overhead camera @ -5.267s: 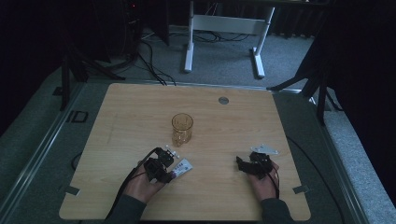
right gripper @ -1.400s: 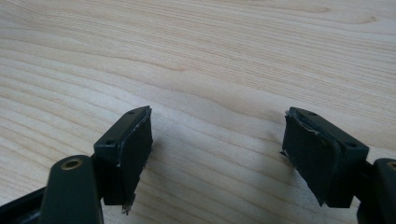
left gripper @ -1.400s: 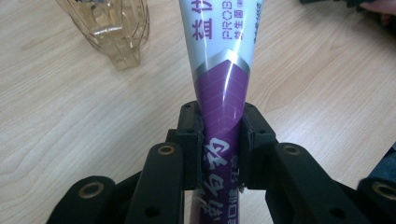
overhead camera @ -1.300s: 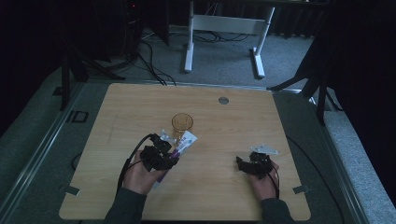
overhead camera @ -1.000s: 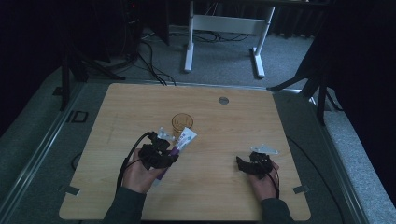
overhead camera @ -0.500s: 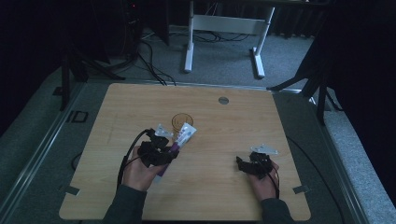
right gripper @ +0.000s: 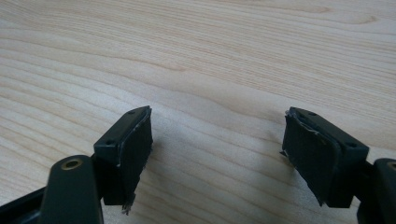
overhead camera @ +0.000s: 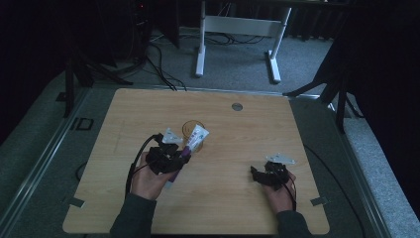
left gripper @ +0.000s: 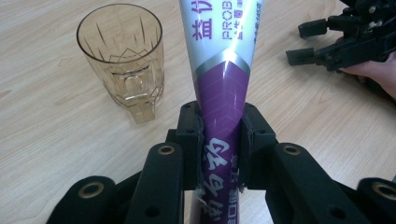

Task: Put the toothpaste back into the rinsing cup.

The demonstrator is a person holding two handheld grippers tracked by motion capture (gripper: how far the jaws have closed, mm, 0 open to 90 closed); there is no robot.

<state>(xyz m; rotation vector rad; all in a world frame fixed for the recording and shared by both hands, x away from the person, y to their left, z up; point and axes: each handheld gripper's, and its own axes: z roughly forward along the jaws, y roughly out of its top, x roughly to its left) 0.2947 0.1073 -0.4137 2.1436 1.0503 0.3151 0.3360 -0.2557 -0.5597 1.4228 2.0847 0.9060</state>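
Note:
My left gripper (left gripper: pixel 219 140) (overhead camera: pixel 171 156) is shut on a purple and white toothpaste tube (left gripper: pixel 222 70) (overhead camera: pixel 194 141), held above the table with its white end pointing up and away. An amber cut glass (left gripper: pixel 122 56) (overhead camera: pixel 190 129) stands upright just beyond and to the left of the tube, apart from it. My right gripper (right gripper: pixel 219 149) (overhead camera: pixel 262 176) rests low over bare wood at the right front, jaws wide apart with nothing between them; it also appears at the upper right of the left gripper view (left gripper: pixel 327 44).
The light wooden table (overhead camera: pixel 237 148) has a round cable grommet (overhead camera: pixel 237 106) near its far edge. Beyond the table stand a white frame leg (overhead camera: pixel 200 44) and cables on grey floor. Metal brackets (overhead camera: pixel 319 201) sit at the front corners.
My left gripper has lifted the toothpaste tube off the table and carried it up and forward, close to the glass. The right gripper has stayed in place.

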